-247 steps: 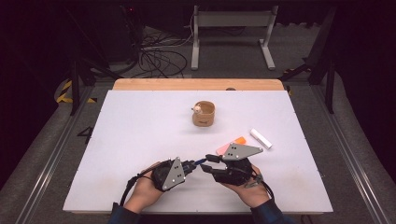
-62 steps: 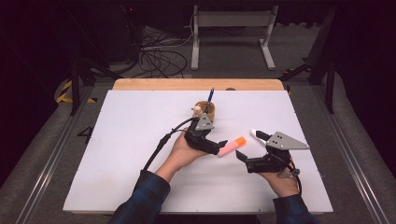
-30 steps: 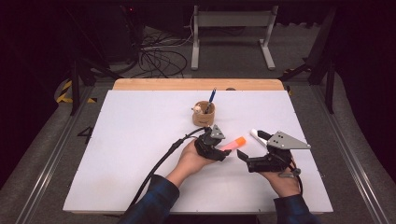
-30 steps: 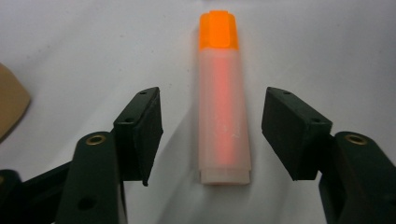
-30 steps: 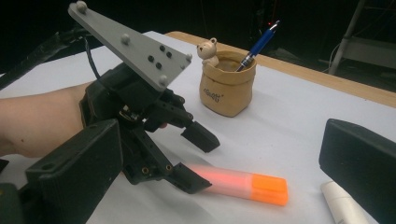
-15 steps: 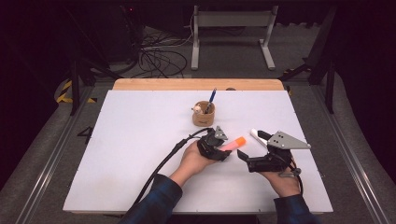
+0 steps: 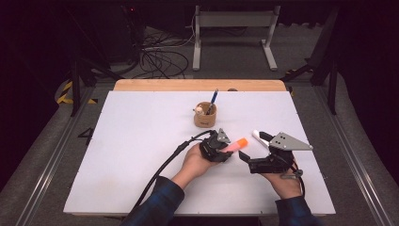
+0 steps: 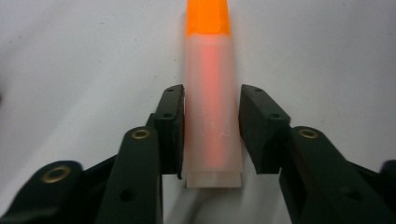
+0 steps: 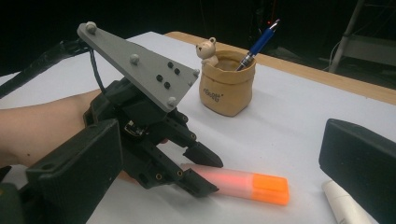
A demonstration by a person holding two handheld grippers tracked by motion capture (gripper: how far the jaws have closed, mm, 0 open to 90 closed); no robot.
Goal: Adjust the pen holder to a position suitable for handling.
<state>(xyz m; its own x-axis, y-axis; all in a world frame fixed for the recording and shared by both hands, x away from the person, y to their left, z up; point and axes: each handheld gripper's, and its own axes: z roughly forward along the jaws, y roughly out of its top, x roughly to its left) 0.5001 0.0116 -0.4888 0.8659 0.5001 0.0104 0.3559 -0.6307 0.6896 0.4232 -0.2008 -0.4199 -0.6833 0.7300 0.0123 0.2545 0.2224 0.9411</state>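
Work in hand looks like tidying writing tools into the brown pen holder w/ the little bear figure on its rim. One blue pen stands in it already, so that part is done.

Next item: the orange highlighter, lying flat on the white surface, just in front of the holder & between the two hands. The left gripper straddles its translucent barrel end; in the left gripper view the fingers sit at either side of the barrel, one touching or nearly so, the other w/ a thin gap. So they're closing on it, not clamped yet, and it isn't lifted; the orange cap points away from the hand.

The right gripper rests near the highlighter, fingers spread apart, holding nothing. A white marker lies just beyond it, untouched.

Est. progress: approx. a third. Left to do: finish the squeeze on the highlighter, lift, tip it upright, drop it in beside the pen; then the same for the white marker.
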